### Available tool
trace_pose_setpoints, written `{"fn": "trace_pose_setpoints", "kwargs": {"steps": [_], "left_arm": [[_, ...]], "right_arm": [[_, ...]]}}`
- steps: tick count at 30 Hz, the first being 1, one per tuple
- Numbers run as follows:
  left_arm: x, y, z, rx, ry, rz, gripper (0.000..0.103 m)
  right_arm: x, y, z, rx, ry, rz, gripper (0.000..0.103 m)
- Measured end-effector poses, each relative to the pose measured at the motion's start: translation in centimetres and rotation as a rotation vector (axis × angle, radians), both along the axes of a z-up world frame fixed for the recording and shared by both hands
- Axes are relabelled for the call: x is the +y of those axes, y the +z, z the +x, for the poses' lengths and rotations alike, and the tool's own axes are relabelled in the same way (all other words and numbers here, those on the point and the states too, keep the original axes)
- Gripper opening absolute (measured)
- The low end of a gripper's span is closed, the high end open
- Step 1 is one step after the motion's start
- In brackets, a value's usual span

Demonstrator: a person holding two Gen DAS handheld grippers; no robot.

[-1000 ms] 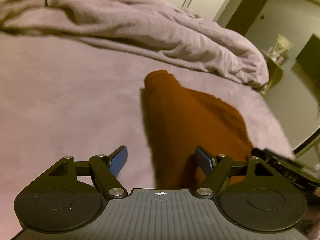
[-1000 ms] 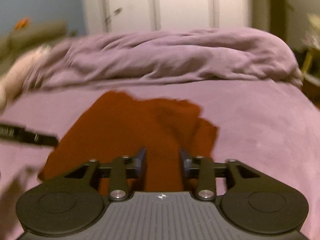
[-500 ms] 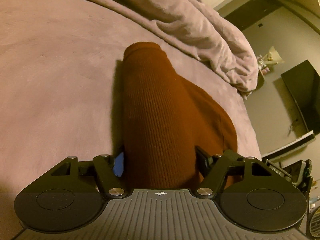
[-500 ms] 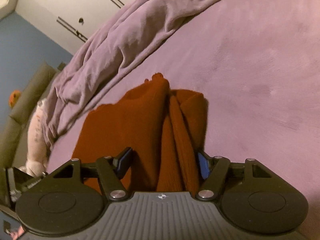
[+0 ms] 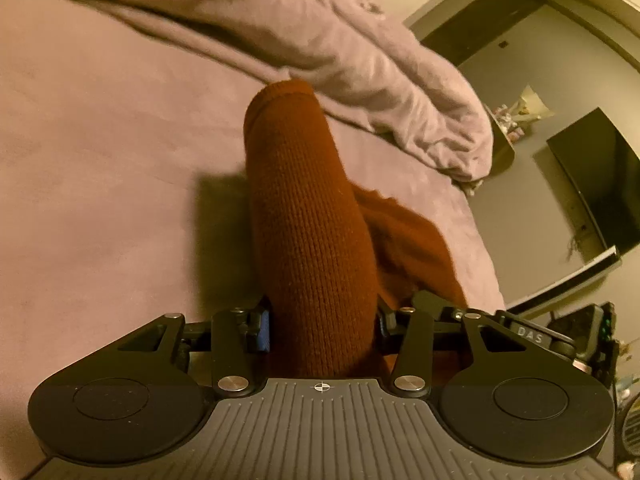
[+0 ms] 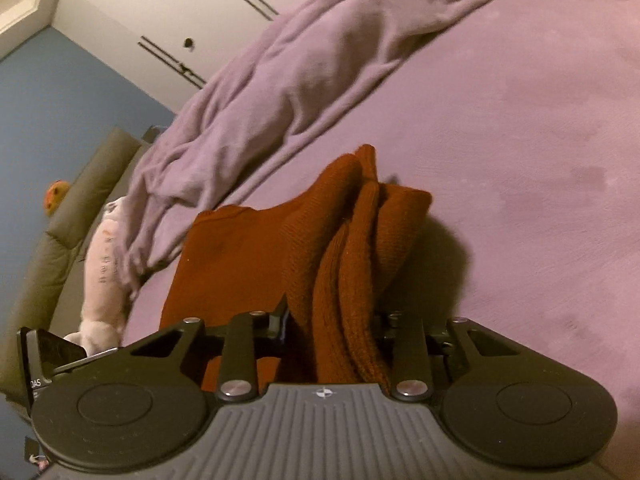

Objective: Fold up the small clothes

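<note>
— Rust-brown ribbed knit garment (image 5: 308, 240) is on the mauve bed sheet (image 5: 100, 200), just in front of the crumpled lilac duvet (image 5: 360, 52). Where do you put us?

— Early, I'd judge. My left gripper (image 5: 322, 326) has its jaws pinched on a rolled edge of the knit, and my right gripper (image 6: 332, 326) has its jaws closed on a bunched handful of the same garment (image 6: 352, 248). No flat, squared fold shows yet; the part beyond the right jaws lies spread but rumpled.

— So what's left?

— Nearly everything: carry the held edge over, lay it down, smooth it, fold again.

— And against half a second ago?

— Both sets of jaws stood wider then, with blue pads clear of the cloth; now they've closed onto it. A second ago the garment lay loose ahead of both grippers, ungripped
</note>
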State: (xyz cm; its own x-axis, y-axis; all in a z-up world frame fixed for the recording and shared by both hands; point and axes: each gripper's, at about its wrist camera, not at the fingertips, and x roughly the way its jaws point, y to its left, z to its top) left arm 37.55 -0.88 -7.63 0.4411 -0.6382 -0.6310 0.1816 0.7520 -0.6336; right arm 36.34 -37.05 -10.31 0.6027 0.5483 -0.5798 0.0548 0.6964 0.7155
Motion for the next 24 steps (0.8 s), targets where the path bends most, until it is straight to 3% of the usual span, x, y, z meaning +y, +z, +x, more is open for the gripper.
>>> {"fn": "trace_pose_setpoints", "kwargs": {"steps": [3, 6, 9, 11, 13, 14, 15, 16, 19, 22, 24], "left_arm": [[2.9, 1.4, -2.4, -0.009, 0.023, 0.07, 0.05], [5.8, 1.4, -5.2, -0.017, 0.059, 0.201, 0.055], [7.5, 1.2, -7.4, -0.021, 0.106, 0.335, 0.057], [8.5, 2.6, -8.5, -0.091, 0.147, 0.355, 0.059], [8.6, 4.0, -8.8, -0.162, 0.212, 0.386, 0.064], [8.5, 4.5, -8.5, -0.195, 0.236, 0.392, 0.074], [8.2, 4.8, -8.1, -0.219, 0.275, 0.396, 0.081], [7.7, 5.0, -7.7, -0.238, 0.318, 0.399, 0.081], [5.9, 4.6, -5.8, -0.264, 0.427, 0.453, 0.087], [4.6, 2.8, -3.8, -0.257, 0.509, 0.504, 0.087], [3.3, 1.2, -2.4, -0.225, 0.502, 0.545, 0.084]], "right_arm": [[2.7, 0.2, -1.1, 0.006, 0.081, 0.051, 0.029], [5.9, 0.0, -3.0, -0.001, 0.146, 0.072, 0.029], [8.2, 0.5, -4.8, -0.019, 0.136, -0.04, 0.035], [9.2, 2.0, -6.0, -0.056, 0.077, -0.218, 0.041], [10.6, 4.2, -6.9, -0.106, 0.011, -0.406, 0.041], [11.5, 5.3, -7.1, -0.139, -0.02, -0.471, 0.041], [12.2, 6.1, -7.1, -0.178, -0.036, -0.5, 0.041], [13.3, 7.0, -6.9, -0.225, -0.054, -0.519, 0.042], [16.5, 7.5, -5.1, -0.342, -0.037, -0.499, 0.06], [18.9, 5.9, -2.3, -0.347, 0.019, -0.447, 0.061], [20.0, 4.3, -1.1, -0.358, 0.038, -0.523, 0.06]]}}
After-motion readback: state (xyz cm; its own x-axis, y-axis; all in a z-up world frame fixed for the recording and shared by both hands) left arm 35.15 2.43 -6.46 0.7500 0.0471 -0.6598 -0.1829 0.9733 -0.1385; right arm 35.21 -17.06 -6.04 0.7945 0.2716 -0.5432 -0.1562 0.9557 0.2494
